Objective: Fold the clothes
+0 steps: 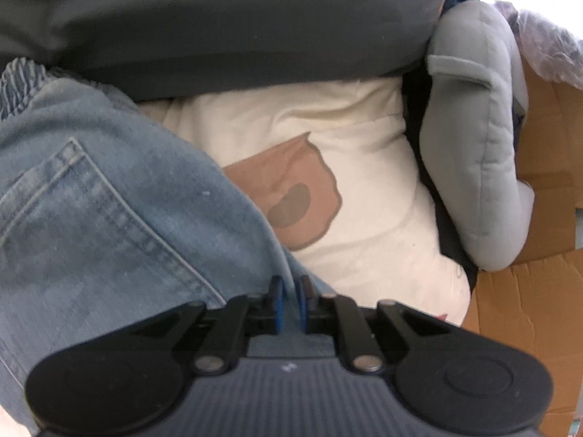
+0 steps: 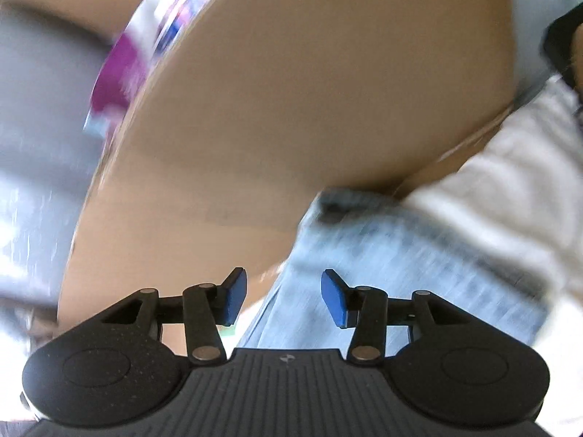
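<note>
Left wrist view: left tongs [image 1: 290,300] clenched on a fold of the blue jeans [image 1: 109,196], denim pinched between the blue pads at the garment's right-hand border, back pocket and gathered waistband spread away to the left and upward. Beyond the pinch, a cream garment [image 1: 364,182] with a brown print, partly covered by the jeans; above both, a dark grey garment [image 1: 218,18]; to the right, a light grey padded piece [image 1: 473,145] leaning against a cardboard box [image 1: 528,309]. Right wrist view, blurred: right tongs [image 2: 284,296] released, blue pads parted with nothing pressed between them, pale denim of the same jeans [image 2: 400,273] lying directly ahead and reaching under the gap, more beneath the right pad than the left. Long run of the denim slanting from the tongs up and rightward toward a white ribbed cloth [image 2: 510,182], a broad tan surface [image 2: 291,91], likely the box, filling the frame behind. Probable next step: right tongs closing on the near denim edge, opposite the left's hold, so the jeans can be stretched and folded along their length. Carrying surface under the pile hidden, so no edge or corner to be named.
</note>
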Tool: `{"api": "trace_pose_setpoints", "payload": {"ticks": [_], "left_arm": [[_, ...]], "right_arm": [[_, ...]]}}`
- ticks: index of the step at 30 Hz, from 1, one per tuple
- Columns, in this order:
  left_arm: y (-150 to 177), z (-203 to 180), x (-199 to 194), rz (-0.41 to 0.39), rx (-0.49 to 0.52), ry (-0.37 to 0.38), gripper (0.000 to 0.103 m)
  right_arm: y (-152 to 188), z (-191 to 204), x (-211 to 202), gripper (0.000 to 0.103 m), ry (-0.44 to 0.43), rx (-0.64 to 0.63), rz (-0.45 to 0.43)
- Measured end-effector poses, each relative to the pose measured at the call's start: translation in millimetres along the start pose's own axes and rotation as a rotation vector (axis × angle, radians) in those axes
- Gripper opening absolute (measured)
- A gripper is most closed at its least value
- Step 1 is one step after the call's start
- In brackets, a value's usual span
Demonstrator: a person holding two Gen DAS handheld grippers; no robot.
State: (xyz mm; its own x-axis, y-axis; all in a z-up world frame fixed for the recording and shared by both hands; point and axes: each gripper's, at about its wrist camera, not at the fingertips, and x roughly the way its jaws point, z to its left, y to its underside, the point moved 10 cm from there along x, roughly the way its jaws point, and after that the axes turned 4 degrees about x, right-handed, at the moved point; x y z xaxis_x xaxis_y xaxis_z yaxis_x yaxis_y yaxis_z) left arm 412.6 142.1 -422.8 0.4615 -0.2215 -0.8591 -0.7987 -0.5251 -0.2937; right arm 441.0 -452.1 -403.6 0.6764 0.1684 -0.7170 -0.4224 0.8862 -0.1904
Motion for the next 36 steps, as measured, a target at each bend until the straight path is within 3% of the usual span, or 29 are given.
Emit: {"api": "trace_pose_setpoints", "payload": {"ticks": [10,16,23,24,25,30,36], "left_arm": [[6,-4,14,0.071,-0.028,0.002,0.008],[4,-12,8,0.028,0.013,-0.012,0.003],[-1,-20,-1,0.008,0.026,0.014,0.003],[-1,-21,-1,0.006,0.03,0.016,0.003],[-1,-22,-1,0.006,0.034,0.019,0.003],[10,-15,-20,0.011,0.061,0.025,0.003],[15,-7,-30,0.014,0.08,0.033,0.003]], "right_arm": [[72,51,60,0.058,0.032,-0.145,0.193],[89,48,93,0.058,0.124,-0.2,0.248],[71,35,112,0.054,0.278,-0.221,0.212],[69,33,114,0.049,0.305,-0.21,0.204],[66,30,116,0.038,0.332,-0.198,0.197],[59,25,122,0.034,0.348,-0.144,0.173],[50,20,120,0.033,0.306,-0.085,0.103]]}}
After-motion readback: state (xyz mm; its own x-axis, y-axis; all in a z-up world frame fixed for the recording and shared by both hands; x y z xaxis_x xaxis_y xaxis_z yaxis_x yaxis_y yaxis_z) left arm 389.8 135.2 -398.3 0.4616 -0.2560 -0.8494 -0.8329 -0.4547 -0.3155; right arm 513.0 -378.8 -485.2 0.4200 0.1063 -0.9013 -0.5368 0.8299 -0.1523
